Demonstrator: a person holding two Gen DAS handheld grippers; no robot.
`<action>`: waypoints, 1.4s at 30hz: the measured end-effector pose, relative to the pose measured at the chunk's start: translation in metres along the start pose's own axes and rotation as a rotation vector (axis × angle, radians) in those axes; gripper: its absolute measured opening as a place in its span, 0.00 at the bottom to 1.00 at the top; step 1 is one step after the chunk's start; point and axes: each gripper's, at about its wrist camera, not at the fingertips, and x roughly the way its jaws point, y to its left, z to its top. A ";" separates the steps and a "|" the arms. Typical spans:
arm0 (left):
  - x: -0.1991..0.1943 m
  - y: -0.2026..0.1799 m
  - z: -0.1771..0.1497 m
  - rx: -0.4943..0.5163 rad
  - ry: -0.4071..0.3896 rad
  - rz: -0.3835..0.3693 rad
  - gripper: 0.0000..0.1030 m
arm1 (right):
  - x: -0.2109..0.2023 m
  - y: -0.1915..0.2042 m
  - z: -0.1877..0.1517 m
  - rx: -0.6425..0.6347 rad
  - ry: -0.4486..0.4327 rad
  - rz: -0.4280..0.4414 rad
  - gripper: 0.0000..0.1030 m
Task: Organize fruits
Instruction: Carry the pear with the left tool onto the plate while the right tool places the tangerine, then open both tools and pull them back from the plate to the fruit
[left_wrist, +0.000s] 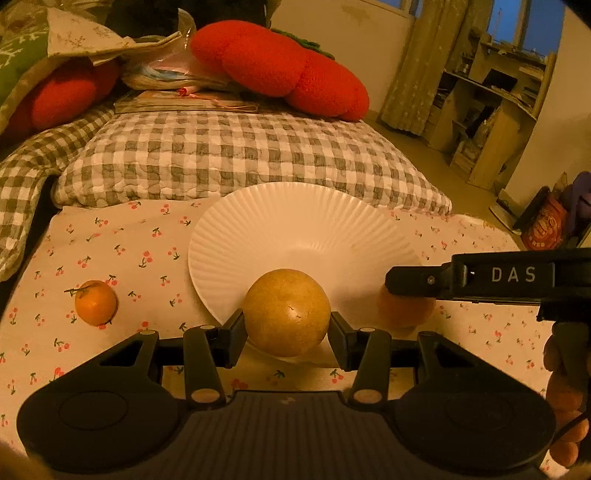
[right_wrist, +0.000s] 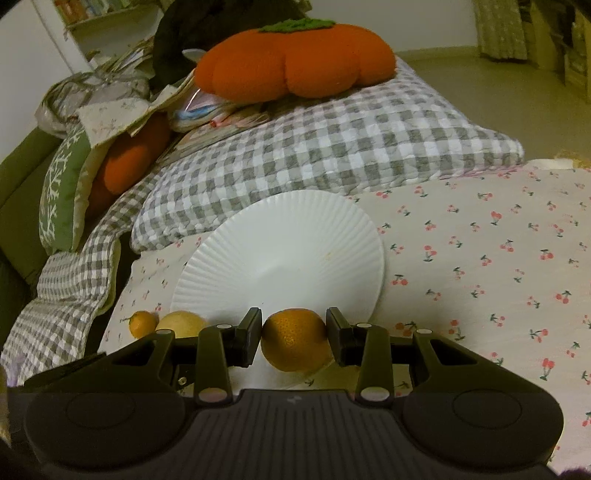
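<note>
My left gripper (left_wrist: 287, 325) is shut on a round tan-brown pear (left_wrist: 287, 312) at the near rim of the white ribbed paper plate (left_wrist: 295, 225). My right gripper (right_wrist: 293, 332) is shut on an orange (right_wrist: 295, 339) at the plate's near rim (right_wrist: 280, 240). In the left wrist view the right gripper's finger (left_wrist: 424, 282) reaches in from the right, with the orange (left_wrist: 406, 312) below it. A small mandarin with a stem (left_wrist: 96, 302) lies on the cherry-print cloth left of the plate. It shows in the right wrist view (right_wrist: 142, 323) beside the pear (right_wrist: 181, 323).
A grey checked quilt (left_wrist: 240, 155) lies folded just behind the plate. Red persimmon-shaped cushions (left_wrist: 280, 66) and piled bedding sit behind it. The cherry-print cloth (right_wrist: 480, 258) stretches to the right. Shelves (left_wrist: 491, 103) and bags stand across the floor at the far right.
</note>
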 end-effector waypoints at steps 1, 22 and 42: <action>0.001 0.000 -0.001 0.004 -0.001 -0.004 0.34 | 0.001 0.001 -0.001 -0.006 0.002 -0.002 0.34; 0.007 0.000 0.001 0.033 -0.024 -0.044 0.40 | -0.001 0.001 0.001 0.018 -0.002 0.050 0.43; -0.055 0.026 0.000 -0.151 -0.009 0.041 0.72 | -0.059 0.020 0.005 -0.104 -0.130 0.009 0.91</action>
